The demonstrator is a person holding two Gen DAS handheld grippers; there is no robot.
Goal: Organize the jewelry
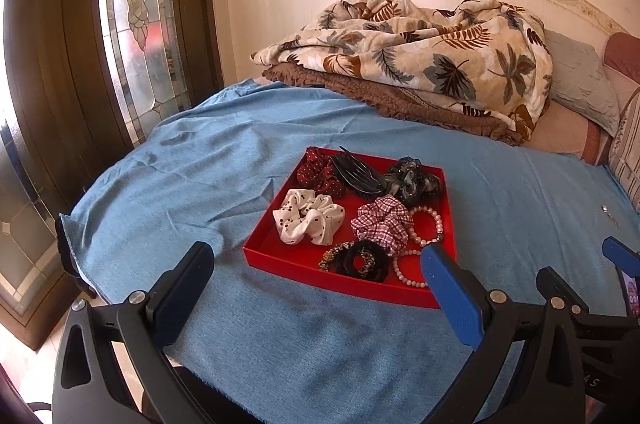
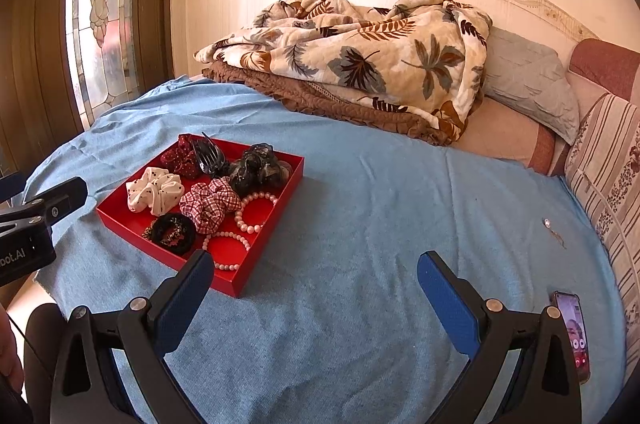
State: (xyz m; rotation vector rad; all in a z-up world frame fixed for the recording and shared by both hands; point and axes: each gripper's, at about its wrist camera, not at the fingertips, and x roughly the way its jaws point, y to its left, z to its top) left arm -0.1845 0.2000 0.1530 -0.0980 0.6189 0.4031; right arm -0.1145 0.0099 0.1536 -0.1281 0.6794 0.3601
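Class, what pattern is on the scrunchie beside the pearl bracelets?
Red-and-white plaid scrunchie, clearest in the left wrist view.

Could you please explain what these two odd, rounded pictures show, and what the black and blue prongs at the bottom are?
There is no robot here: a person holds a two-finger gripper in each hand, and each carries a wide-angle camera looking along its fingers. One picture comes from the left gripper, the other from the right gripper. The prongs are their fingers; both are open and hold nothing.

In front lies a bed under a blue cloth. On it stands a red tray holding scrunchies, such as a white dotted scrunchie and a checked scrunchie, a dark hair claw and pearl bracelets. A phone and a small metal item, too small to identify, lie on the cloth to the right. A leaf-print blanket is heaped behind.
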